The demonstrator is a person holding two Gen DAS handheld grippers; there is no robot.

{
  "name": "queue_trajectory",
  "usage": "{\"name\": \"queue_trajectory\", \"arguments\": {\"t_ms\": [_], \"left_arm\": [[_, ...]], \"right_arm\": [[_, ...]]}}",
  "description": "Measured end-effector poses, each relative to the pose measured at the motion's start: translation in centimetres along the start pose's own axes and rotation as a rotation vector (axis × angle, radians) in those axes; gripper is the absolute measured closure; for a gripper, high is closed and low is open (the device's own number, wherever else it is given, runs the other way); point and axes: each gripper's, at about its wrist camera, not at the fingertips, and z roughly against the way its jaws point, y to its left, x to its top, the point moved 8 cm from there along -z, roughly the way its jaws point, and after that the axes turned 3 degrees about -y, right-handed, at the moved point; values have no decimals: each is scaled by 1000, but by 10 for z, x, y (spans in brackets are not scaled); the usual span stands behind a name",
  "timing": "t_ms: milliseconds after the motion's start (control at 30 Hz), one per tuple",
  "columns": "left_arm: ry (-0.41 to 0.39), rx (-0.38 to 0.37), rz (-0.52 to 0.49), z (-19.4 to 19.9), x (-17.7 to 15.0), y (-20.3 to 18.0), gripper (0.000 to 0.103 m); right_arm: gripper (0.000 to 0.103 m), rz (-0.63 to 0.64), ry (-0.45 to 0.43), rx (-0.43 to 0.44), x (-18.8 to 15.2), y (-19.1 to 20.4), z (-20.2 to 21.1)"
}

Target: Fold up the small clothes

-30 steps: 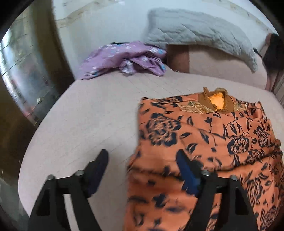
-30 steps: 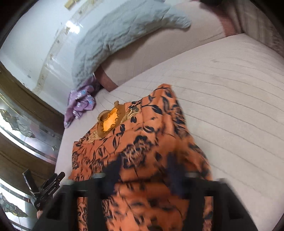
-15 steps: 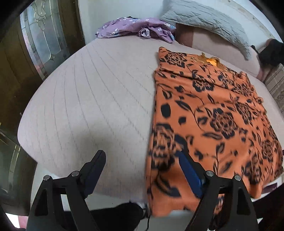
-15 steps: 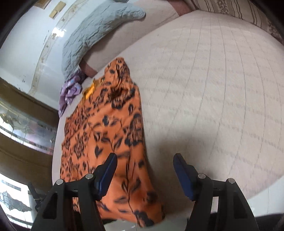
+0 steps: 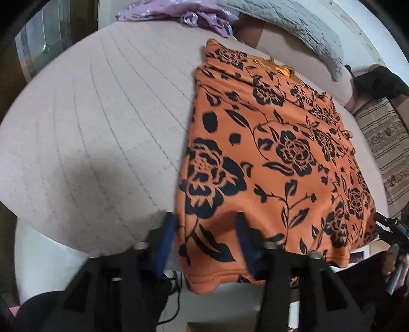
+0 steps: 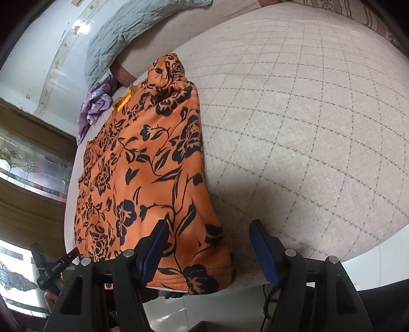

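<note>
Both grippers have dropped to the near edge of the bed (image 5: 89,122): our left gripper (image 5: 204,229) has narrowed around the hem corner of the orange dress (image 5: 268,153), jaws apart with cloth between them, while our right gripper (image 6: 207,237) stays spread at the opposite corner. Since a second ago the dress has gone from held up to lying flat along the bed, hem hanging over the edge, so we judge it ready for its first fold. We see no containers; a purple garment (image 5: 179,12) lies bunched by the pillow (image 5: 294,23).

Quilted beige bed (image 6: 319,122) — white wall (image 6: 30,69), etched-glass wooden door (image 6: 28,163)
</note>
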Motion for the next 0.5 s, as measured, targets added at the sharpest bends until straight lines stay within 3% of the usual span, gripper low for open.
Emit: {"name": "queue_trajectory", "arguments": {"t_ms": [100, 133, 167, 233, 267, 333, 400, 467, 500], "left_arm": [[17, -40, 21, 0, -5, -1, 51], [24, -40, 26, -1, -7, 0, 55], [25, -35, 31, 0, -8, 1, 61], [26, -38, 37, 1, -9, 2, 89], [31, -54, 45, 1, -9, 1, 94], [28, -74, 46, 2, -9, -1, 95], [23, -81, 28, 5, -9, -5, 95], [23, -86, 13, 5, -8, -8, 94], [34, -84, 14, 4, -9, -8, 85]], "right_arm": [[33, 2, 4, 6, -3, 2, -1], [33, 3, 8, 7, -5, 2, -1], [33, 6, 12, 7, -7, 3, -1], [36, 20, 22, 4, -11, 4, -2], [37, 29, 24, -2, -12, 5, -2], [45, 65, 33, -18, -16, 9, -3], [73, 126, 40, -66, -20, 12, -6], [84, 170, 41, -97, -21, 14, -7], [89, 177, 40, -92, -22, 16, -6]]}}
